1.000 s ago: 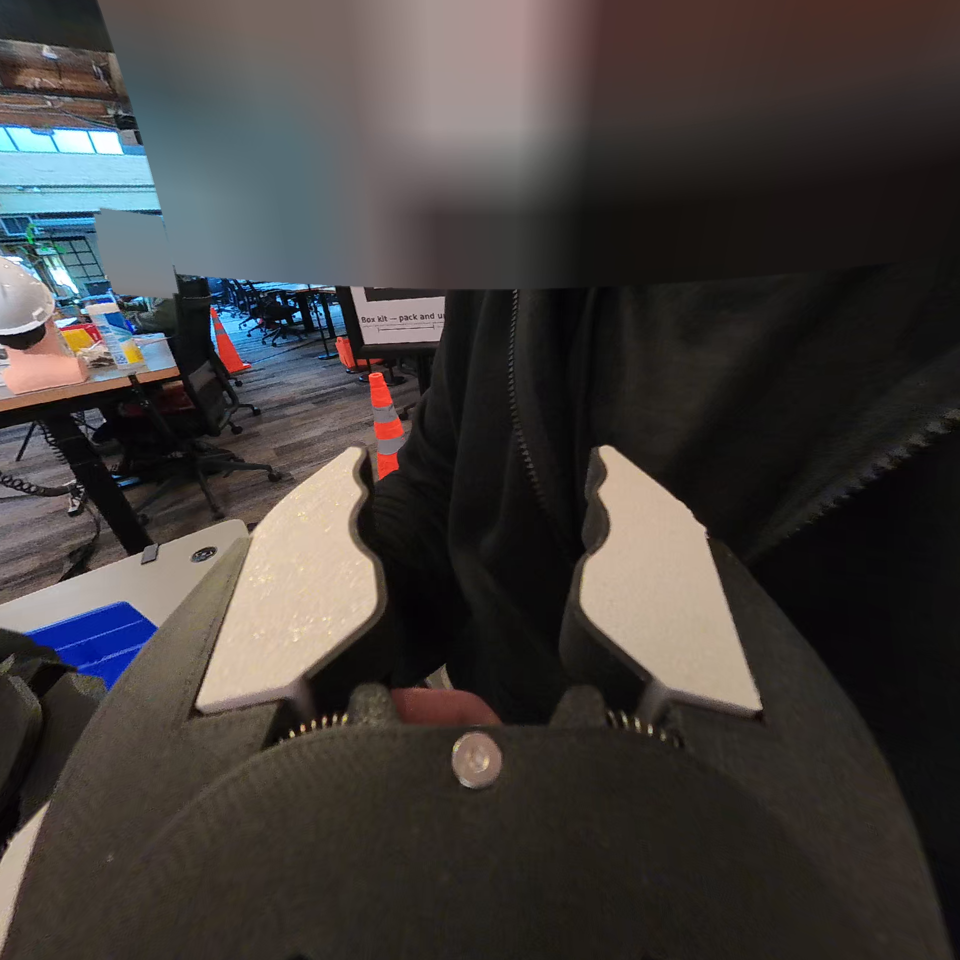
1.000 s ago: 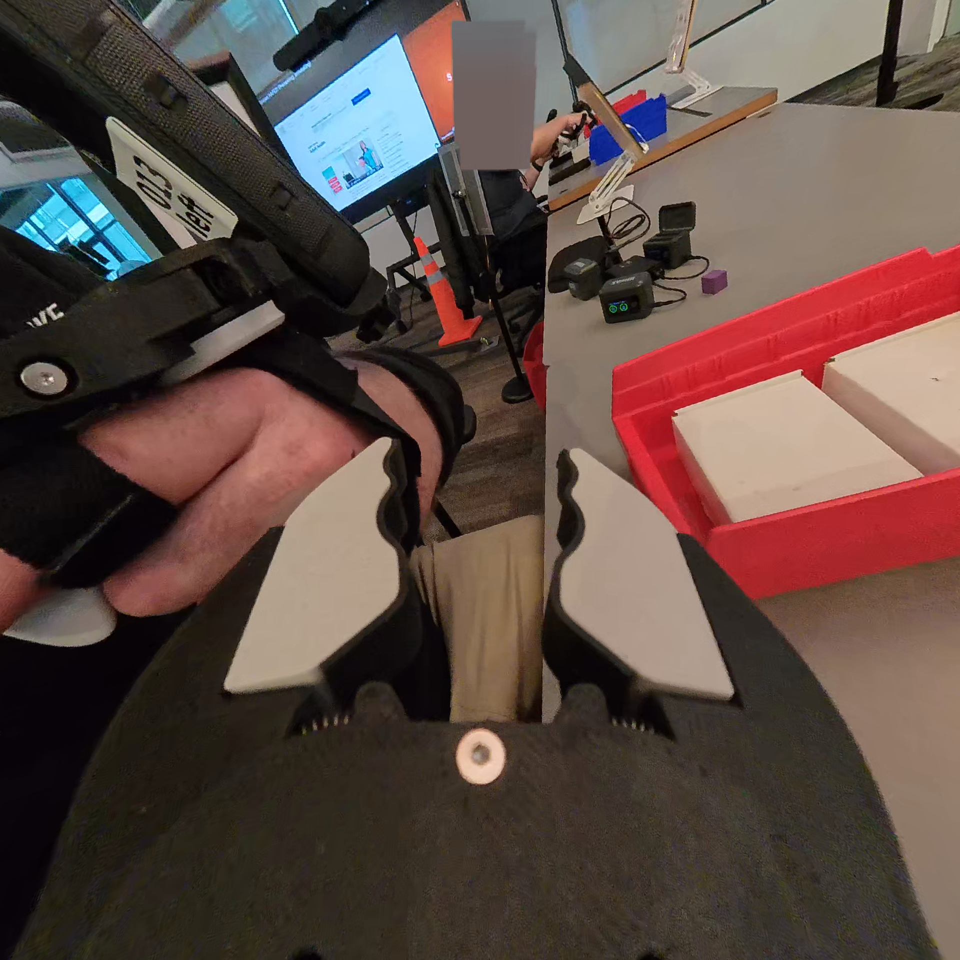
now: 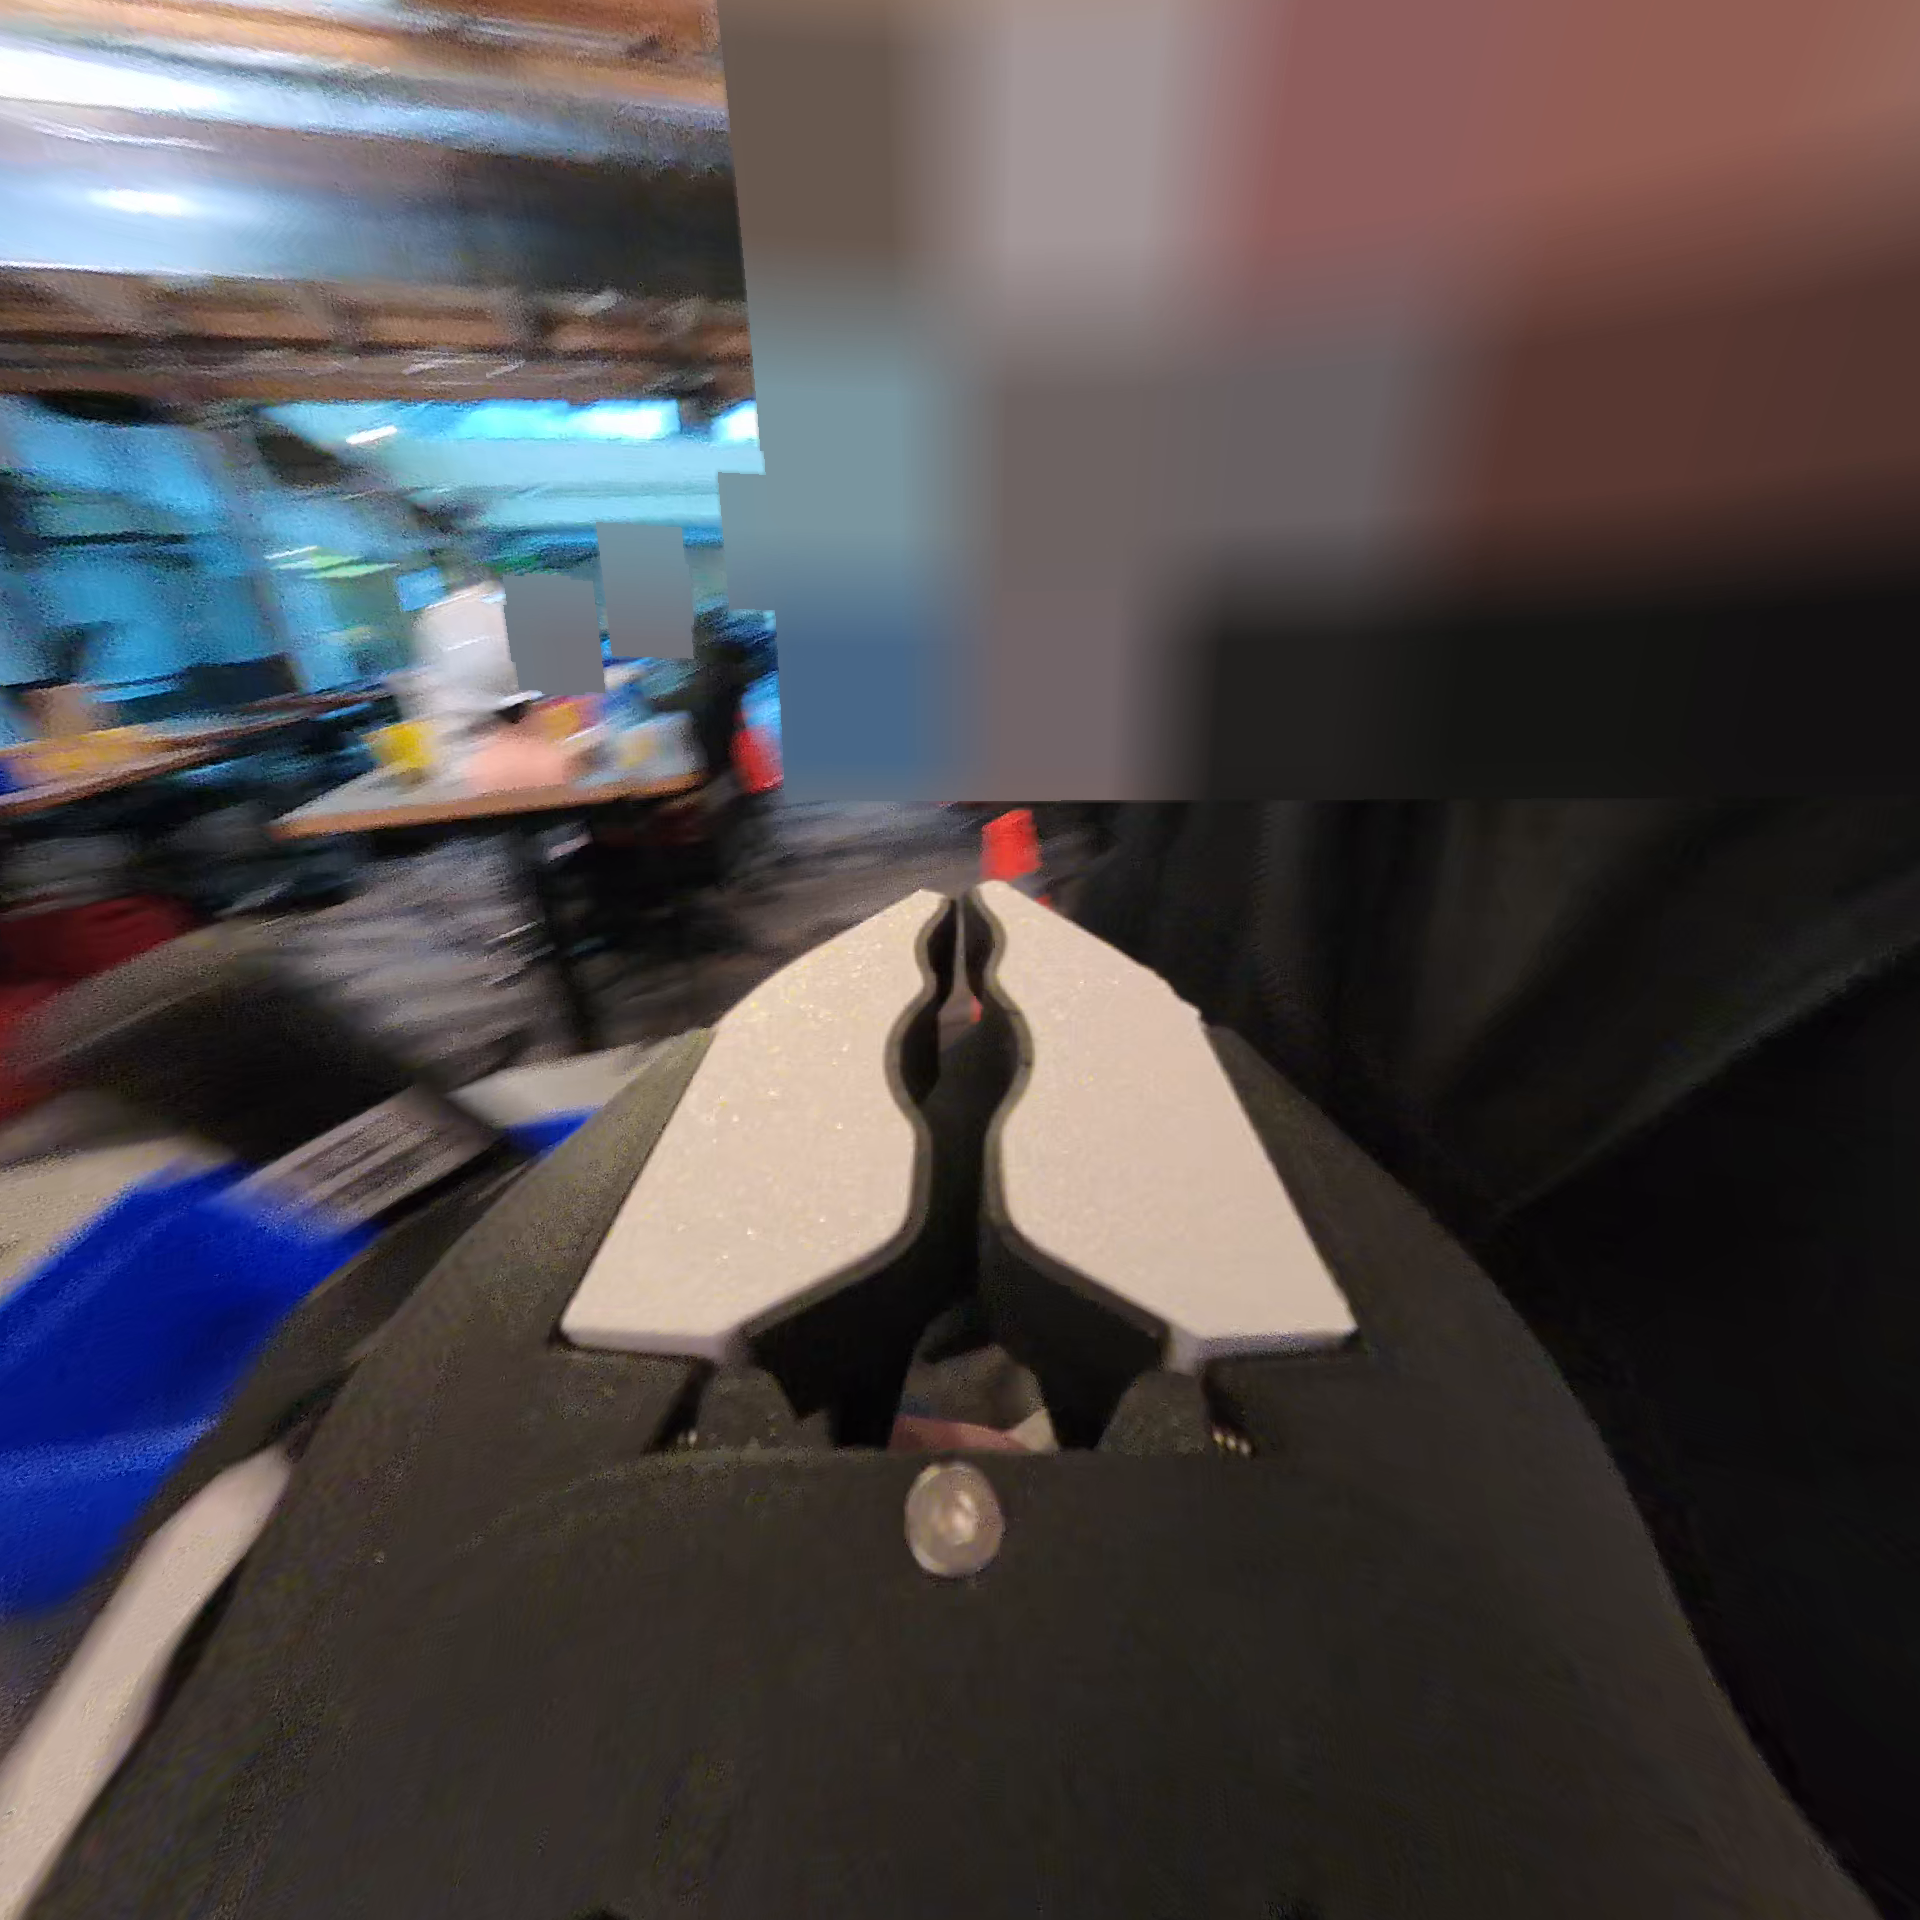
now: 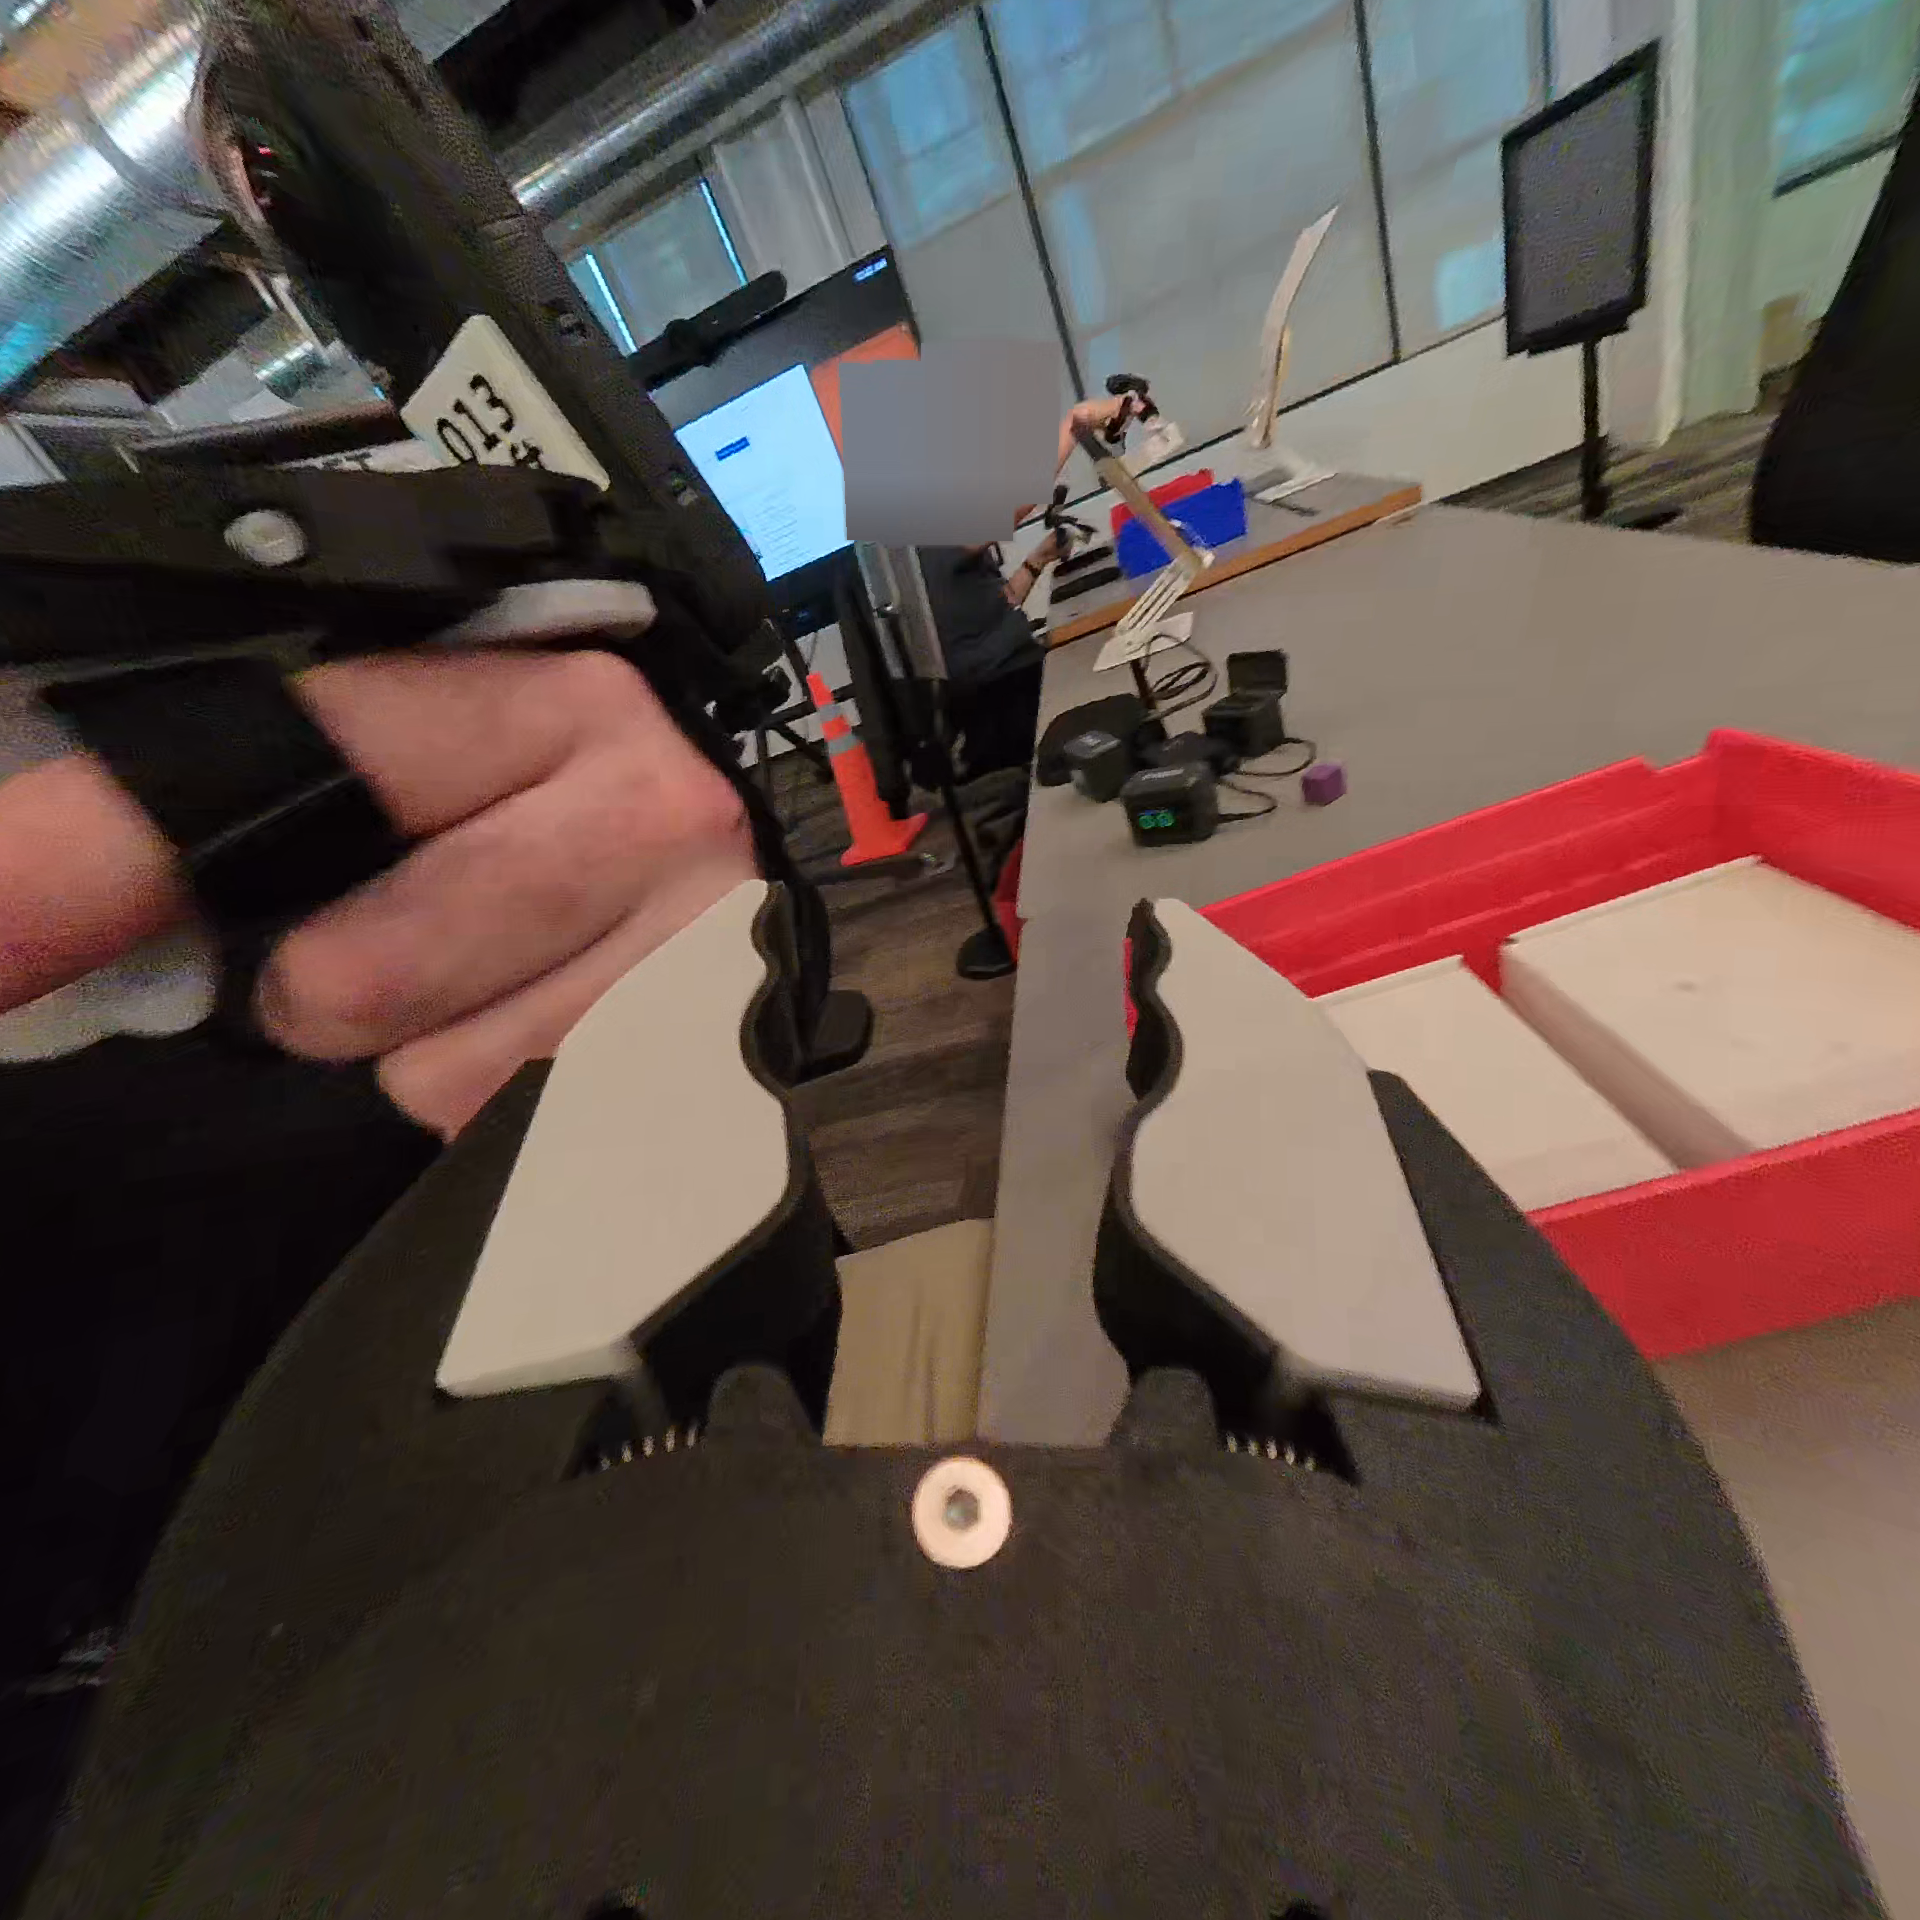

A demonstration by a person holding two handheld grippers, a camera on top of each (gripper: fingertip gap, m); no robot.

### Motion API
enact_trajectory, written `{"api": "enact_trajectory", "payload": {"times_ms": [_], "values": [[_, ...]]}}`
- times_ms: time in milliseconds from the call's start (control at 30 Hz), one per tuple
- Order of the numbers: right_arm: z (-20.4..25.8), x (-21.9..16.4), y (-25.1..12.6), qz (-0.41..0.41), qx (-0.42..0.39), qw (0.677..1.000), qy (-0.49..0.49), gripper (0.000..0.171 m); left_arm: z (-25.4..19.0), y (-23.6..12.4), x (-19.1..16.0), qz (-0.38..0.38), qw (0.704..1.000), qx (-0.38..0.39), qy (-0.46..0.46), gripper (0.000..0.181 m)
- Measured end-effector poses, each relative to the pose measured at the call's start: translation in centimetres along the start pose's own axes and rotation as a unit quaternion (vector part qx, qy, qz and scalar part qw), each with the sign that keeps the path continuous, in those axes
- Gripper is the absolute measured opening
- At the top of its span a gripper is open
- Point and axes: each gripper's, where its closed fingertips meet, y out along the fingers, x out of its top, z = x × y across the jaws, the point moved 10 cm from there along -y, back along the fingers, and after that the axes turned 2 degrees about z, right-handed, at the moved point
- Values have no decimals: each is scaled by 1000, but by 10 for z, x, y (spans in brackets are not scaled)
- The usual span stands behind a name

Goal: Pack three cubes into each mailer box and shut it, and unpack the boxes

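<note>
Nothing packed or opened yet, both hand-held grippers empty.
My left hand-held gripper is pinched together, right hand-held gripper wide; two closed white mailer boxes sit untouched in the red bin at 2 o'clock on the desk.

A grey worktop runs from the near edge at six o'clock away toward one o'clock. At three o'clock a red tray sits on it, holding two white mailer boxes side by side. Farther off, near twelve o'clock, lie a cluster of black chargers with cables and, just beside them, a small purple cube. In the blurred left wrist view, a blue bin rests on the worktop at eight o'clock.
</note>
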Motion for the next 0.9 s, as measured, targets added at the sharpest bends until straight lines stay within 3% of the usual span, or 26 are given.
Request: {"api": "enact_trajectory", "payload": {"times_ms": [100, 167, 233, 333, 433, 500, 667, 767, 900], "values": [[-6, 2, -19, 16, -101, 993, -56, 63, 18, -47, 7, 59, 984, 165, 10, 37], [-12, -1, -29, 36, -148, 987, -55, 61, 30, -81, -2, 166, 939, 301, 6, 75], [-18, -8, -33, 67, -195, 976, -62, 58, 36, -124, -22, 250, 859, 447, 5, 77], [-29, -27, -22, 155, -241, 955, -74, 59, 29, -195, -61, 335, 739, 581, -67, 79], [-38, -50, -2, 202, -256, 943, -60, 60, 17, -248, -103, 381, 641, 650, -149, 81], [-43, -64, 11, 214, -252, 943, -46, 59, 11, -263, -126, 364, 627, 658, -205, 78], [-47, -96, 49, 280, -235, 930, -35, 58, 13, -278, -151, 386, 567, 694, -219, 28], [-50, -103, 67, 289, -240, 925, -53, 56, 19, -288, -151, 380, 549, 710, -225, 13], [-64, -105, 87, 292, -261, 918, -63, 53, 23, -307, -147, 354, 554, 712, -247, 7]]}}
